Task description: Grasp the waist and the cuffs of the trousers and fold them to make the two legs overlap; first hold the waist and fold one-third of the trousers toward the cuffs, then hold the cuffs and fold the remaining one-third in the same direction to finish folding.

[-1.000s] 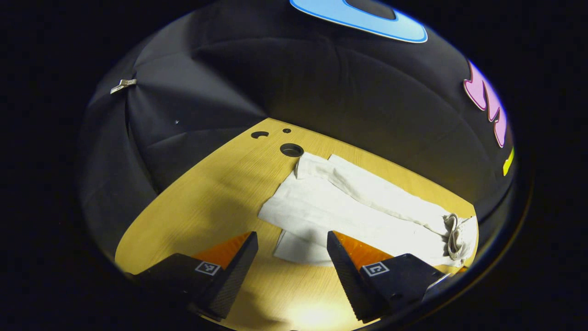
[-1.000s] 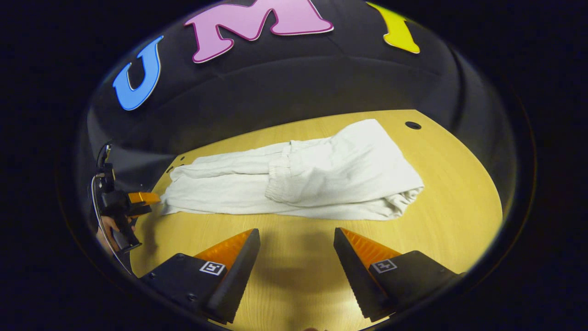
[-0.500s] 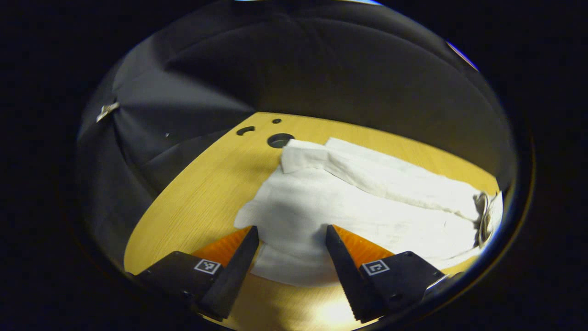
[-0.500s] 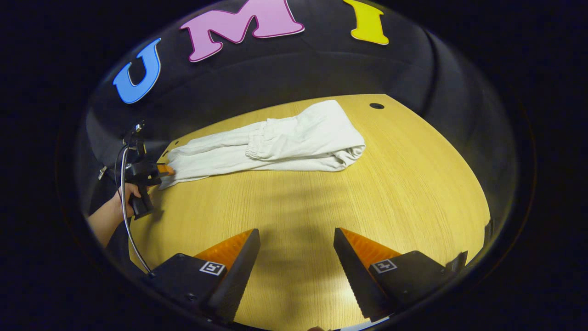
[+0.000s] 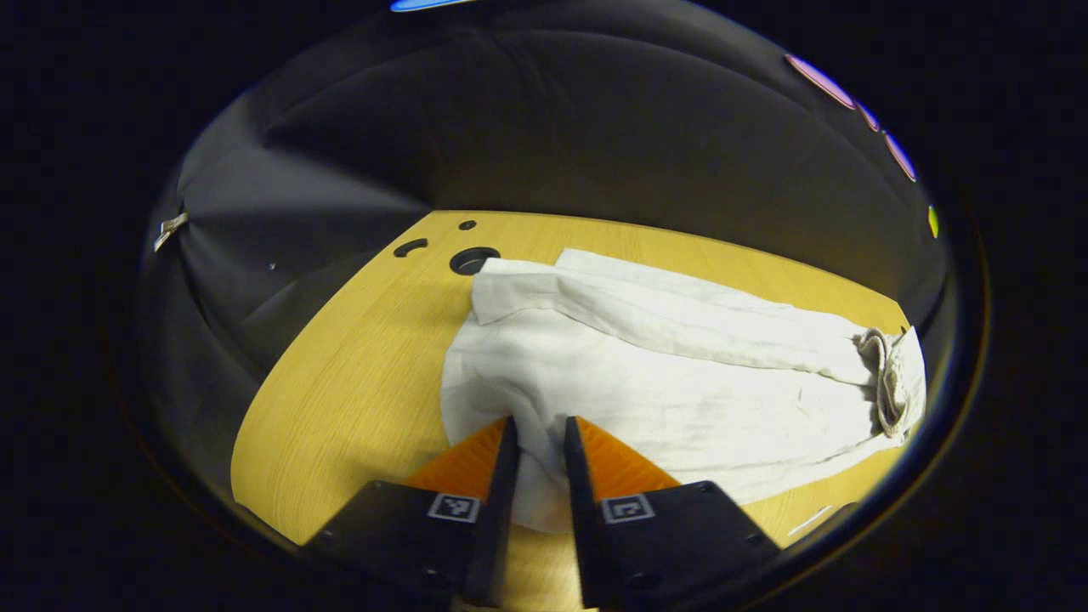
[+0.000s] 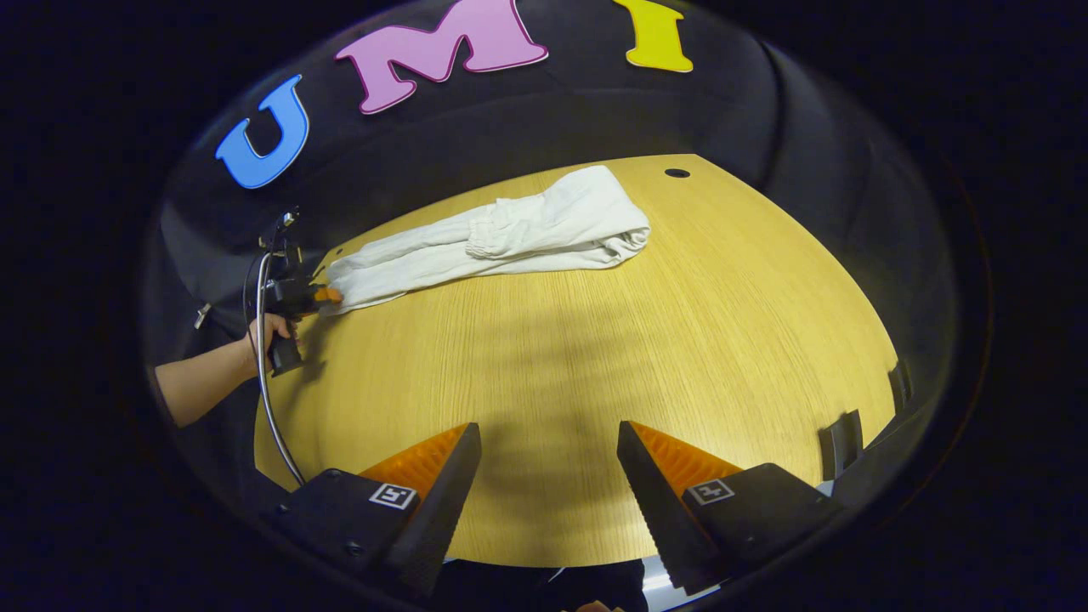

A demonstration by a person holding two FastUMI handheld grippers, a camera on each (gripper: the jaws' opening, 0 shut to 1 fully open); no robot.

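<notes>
White trousers [image 5: 680, 382] lie on the wooden table [image 5: 357, 365], legs overlapped, with the waist [image 5: 884, 382] folded back over the legs at the right. My left gripper [image 5: 538, 421] is shut on the near cuff edge, with cloth pinched between its fingers. In the right gripper view the trousers [image 6: 510, 242] lie far off at the table's back left. There the left gripper [image 6: 327, 296] grips their left end, held by a hand [image 6: 263, 331]. My right gripper [image 6: 548, 433] hangs open over bare table [image 6: 680, 340], well away from the cloth.
Round holes [image 5: 473, 259] sit in the table just beyond the cuffs, and another hole [image 6: 677, 172] lies past the folded end. A cable [image 6: 268, 399] trails down from the left gripper. Dark clips [image 6: 837, 438] stand at the table's right edge.
The left gripper moved forward onto the cuffs and shut on the cloth. The right gripper pulled back and away from the trousers, staying open.
</notes>
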